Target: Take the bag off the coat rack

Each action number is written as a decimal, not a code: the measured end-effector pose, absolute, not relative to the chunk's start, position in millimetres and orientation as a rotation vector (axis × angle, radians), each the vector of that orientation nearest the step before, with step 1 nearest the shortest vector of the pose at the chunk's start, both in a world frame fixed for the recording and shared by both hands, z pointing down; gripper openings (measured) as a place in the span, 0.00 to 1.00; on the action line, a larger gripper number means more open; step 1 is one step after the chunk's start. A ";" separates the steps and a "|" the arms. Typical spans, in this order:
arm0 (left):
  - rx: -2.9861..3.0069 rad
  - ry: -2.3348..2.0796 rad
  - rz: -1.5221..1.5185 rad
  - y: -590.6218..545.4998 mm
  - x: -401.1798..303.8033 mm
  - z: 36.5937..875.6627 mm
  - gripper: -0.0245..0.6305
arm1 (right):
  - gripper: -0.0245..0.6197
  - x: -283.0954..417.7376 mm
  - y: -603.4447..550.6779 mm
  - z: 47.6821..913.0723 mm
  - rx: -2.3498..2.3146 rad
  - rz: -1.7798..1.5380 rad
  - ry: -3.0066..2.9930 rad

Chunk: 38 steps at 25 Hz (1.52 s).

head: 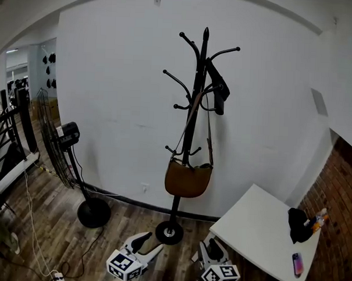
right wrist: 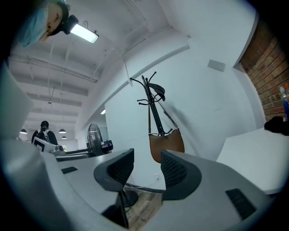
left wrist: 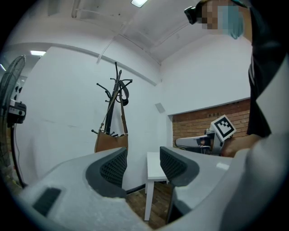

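Observation:
A brown shoulder bag (head: 188,179) hangs by its long strap from a black coat rack (head: 197,80) against the white wall. The bag (left wrist: 111,142) shows past the left jaw in the left gripper view, and the bag (right wrist: 167,144) sits just above the jaws in the right gripper view. My left gripper (head: 150,242) and right gripper (head: 211,245) are low at the frame's bottom, well short of the rack's base. Both the left gripper (left wrist: 143,164) and the right gripper (right wrist: 147,167) stand open with nothing between the pads.
A black item (head: 218,89) hangs on an upper hook of the rack. A white table (head: 254,228) at the right carries a black cloth (head: 300,225), a phone (head: 297,264) and a bottle (head: 320,218). A standing fan (head: 68,137) stands left of the rack. Cables cross the wooden floor (head: 50,230).

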State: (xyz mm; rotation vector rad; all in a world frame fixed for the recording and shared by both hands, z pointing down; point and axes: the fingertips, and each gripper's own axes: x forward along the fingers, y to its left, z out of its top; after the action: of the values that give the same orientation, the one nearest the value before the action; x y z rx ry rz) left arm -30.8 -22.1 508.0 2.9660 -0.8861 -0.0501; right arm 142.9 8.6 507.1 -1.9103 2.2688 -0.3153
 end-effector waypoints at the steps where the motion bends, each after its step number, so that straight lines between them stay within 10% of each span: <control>1: 2.965 -0.899 -0.050 -29.2 -26.6 506.7 0.38 | 0.30 147.8 0.9 506.2 -1.905 -0.314 2.274; 38: 2.997 -0.775 -0.046 -252.0 33.4 498.2 0.38 | 0.34 204.7 -201.9 492.1 -2.063 -0.277 2.166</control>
State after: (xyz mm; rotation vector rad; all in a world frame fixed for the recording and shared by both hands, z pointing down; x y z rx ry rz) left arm 33.4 -252.0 498.2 2.9967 -0.7754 -0.0456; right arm 204.7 -201.9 492.1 -2.0634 2.1664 -0.2772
